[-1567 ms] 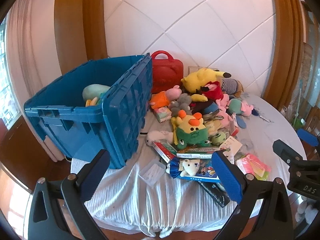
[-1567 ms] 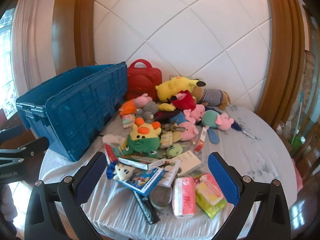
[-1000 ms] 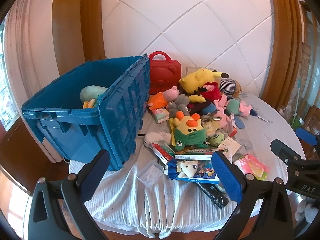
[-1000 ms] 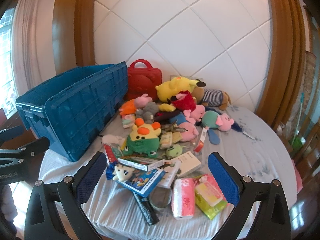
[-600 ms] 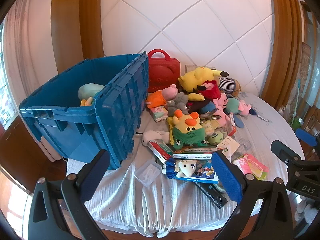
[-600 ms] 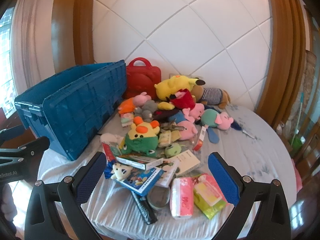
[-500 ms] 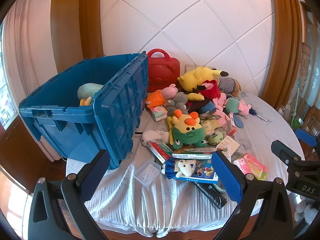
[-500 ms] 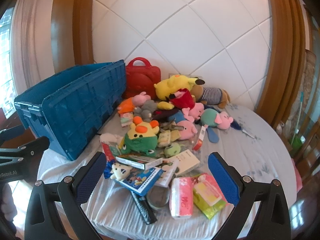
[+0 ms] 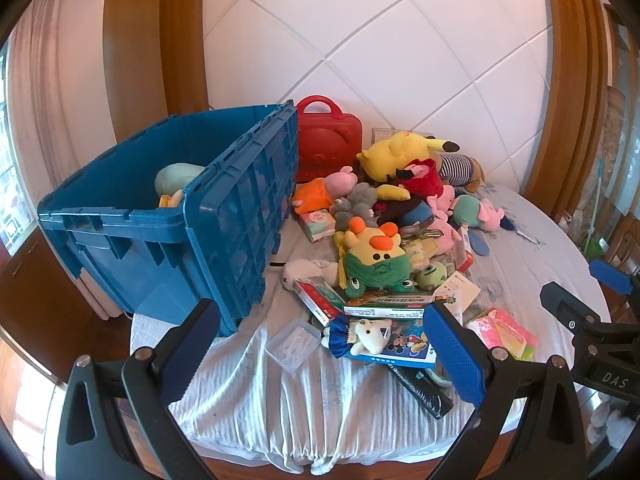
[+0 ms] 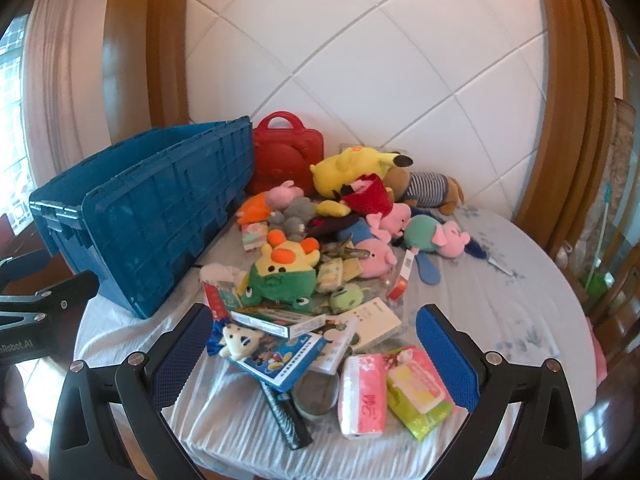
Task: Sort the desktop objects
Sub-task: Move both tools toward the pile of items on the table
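Left gripper (image 9: 320, 352) hangs above the near table edge, fingers wide apart, nothing between them. Right gripper (image 10: 316, 350) likewise, fingers spread wide and empty. Table (image 10: 520, 300) round, under a pale wrinkled cloth. Nearest in the right view, at 6 o'clock of the heap: pink tissue pack (image 10: 362, 392) lying flat, just beside a green-and-pink packet (image 10: 418, 388) on its 3 o'clock side; a black stick-like object (image 10: 286, 416) at its 9 o'clock, partly under a blue cartoon book (image 10: 280, 360). A small white plush (image 10: 240, 338) rests on that book's near-left corner. In the left view a clear plastic box (image 9: 294, 344) sits on the cloth at 9 o'clock of the book, apart from it. Behind the book: a flat printed box (image 10: 276, 322) and a white card box (image 10: 374, 320), touching the pile. Middle of the heap: green-and-yellow plush with orange tufts (image 10: 286, 270), sitting on the flat boxes; small green one-eyed plush (image 10: 346, 298) just beside it at 3 o'clock. Farther: pink pig plushes (image 10: 384, 236), teal-bodied pig (image 10: 430, 234), grey plush (image 10: 296, 212), all jumbled and touching. At 12 o'clock: yellow Pikachu plush (image 10: 352, 170) on top of the heap, striped-shirt plush (image 10: 428, 188) beside it. Red carry case (image 10: 286, 160) stands upright against the wall. Blue crate (image 9: 236, 216) at 10 o'clock, tilted, overhanging the table edge; pale teal plush (image 9: 176, 178) inside it.
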`<action>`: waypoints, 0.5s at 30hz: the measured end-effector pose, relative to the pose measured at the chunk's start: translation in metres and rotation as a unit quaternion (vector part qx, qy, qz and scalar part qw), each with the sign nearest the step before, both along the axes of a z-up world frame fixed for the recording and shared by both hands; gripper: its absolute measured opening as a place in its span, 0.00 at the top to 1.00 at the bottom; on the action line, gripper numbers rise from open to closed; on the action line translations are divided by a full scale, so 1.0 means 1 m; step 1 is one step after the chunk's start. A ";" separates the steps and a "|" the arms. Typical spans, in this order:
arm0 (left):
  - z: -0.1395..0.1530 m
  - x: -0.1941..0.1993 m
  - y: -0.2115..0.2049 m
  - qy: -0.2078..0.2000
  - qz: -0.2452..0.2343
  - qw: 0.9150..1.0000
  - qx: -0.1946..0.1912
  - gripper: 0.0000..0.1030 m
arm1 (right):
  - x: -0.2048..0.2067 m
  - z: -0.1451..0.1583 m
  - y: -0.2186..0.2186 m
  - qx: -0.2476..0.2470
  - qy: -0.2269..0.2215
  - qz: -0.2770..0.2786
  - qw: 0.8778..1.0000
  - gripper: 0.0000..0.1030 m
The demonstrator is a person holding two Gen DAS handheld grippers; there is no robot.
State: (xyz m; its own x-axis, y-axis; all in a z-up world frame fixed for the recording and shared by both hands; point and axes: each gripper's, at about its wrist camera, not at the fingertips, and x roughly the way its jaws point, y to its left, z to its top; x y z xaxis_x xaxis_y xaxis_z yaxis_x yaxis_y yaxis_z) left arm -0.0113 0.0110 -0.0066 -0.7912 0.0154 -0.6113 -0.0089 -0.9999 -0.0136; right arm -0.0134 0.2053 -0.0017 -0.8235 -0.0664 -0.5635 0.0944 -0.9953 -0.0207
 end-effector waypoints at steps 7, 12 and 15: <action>-0.005 -0.005 0.000 -0.002 0.001 1.000 0.014 0.00 | -0.001 -0.002 0.007 -0.009 0.011 -0.001 1.000 0.00; -0.013 -0.012 0.006 -0.006 -0.008 1.000 0.025 0.00 | -0.007 -0.008 0.022 -0.034 0.007 0.005 0.999 0.00; -0.021 -0.021 0.012 -0.021 -0.009 0.999 0.026 0.00 | -0.015 -0.015 0.033 -0.040 -0.008 0.011 0.999 0.00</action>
State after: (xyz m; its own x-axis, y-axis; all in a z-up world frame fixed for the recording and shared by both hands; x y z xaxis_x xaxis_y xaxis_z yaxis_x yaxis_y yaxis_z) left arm -0.0325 0.0225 -0.0273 -0.7648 0.0632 -0.6412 -0.0260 -0.9974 -0.0672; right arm -0.0286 0.2388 -0.0171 -0.8122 -0.1299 -0.5687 0.1155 -0.9914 0.0615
